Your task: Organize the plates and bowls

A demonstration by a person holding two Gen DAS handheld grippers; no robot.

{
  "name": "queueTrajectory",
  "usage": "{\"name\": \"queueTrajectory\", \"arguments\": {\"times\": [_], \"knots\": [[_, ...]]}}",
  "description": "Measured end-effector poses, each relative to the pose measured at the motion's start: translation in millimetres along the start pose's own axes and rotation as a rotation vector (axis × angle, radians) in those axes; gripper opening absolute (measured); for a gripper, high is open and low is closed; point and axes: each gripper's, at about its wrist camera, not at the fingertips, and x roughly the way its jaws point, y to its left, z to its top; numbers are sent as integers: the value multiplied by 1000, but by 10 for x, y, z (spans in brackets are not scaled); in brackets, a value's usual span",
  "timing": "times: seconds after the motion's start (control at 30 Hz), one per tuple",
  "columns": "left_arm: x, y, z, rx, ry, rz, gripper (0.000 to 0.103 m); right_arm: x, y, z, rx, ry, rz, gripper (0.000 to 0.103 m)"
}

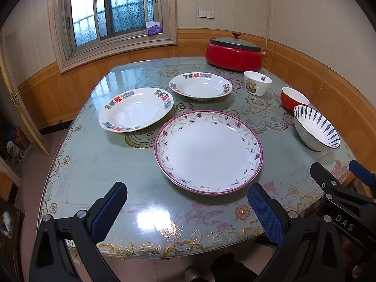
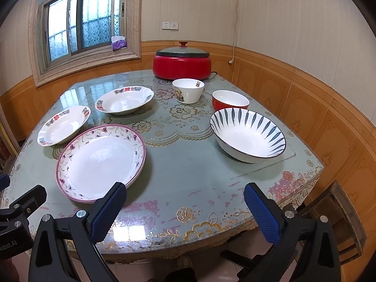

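A pink-rimmed floral plate [image 1: 208, 151] [image 2: 101, 162] lies nearest on the table. Behind it are two white plates with red and blue marks, one to the left [image 1: 136, 109] [image 2: 63, 125] and one farther back [image 1: 200, 85] [image 2: 124, 99]. On the right stand a blue-striped bowl [image 1: 316, 128] [image 2: 248, 135], a red bowl [image 1: 294, 98] [image 2: 230, 100] and a white bear-print bowl [image 1: 257, 82] [image 2: 188, 90]. My left gripper [image 1: 186, 209] is open above the near table edge, short of the floral plate. My right gripper [image 2: 184, 209] is open too, holding nothing.
A red electric pot with a lid [image 1: 233, 52] [image 2: 181, 62] stands at the table's back by the wall. The glass-topped table [image 1: 94, 155] [image 2: 185, 169] has rounded corners. A window [image 1: 110, 7] is at the back left; a wooden stool [image 2: 338, 213] sits right of the table.
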Motion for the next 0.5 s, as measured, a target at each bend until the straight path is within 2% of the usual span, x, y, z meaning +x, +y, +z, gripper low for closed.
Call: {"name": "queueTrajectory", "arguments": {"times": [0.5], "knots": [[41, 59, 36, -6, 6, -4, 103, 47, 50, 36, -10, 6, 9, 102]]}}
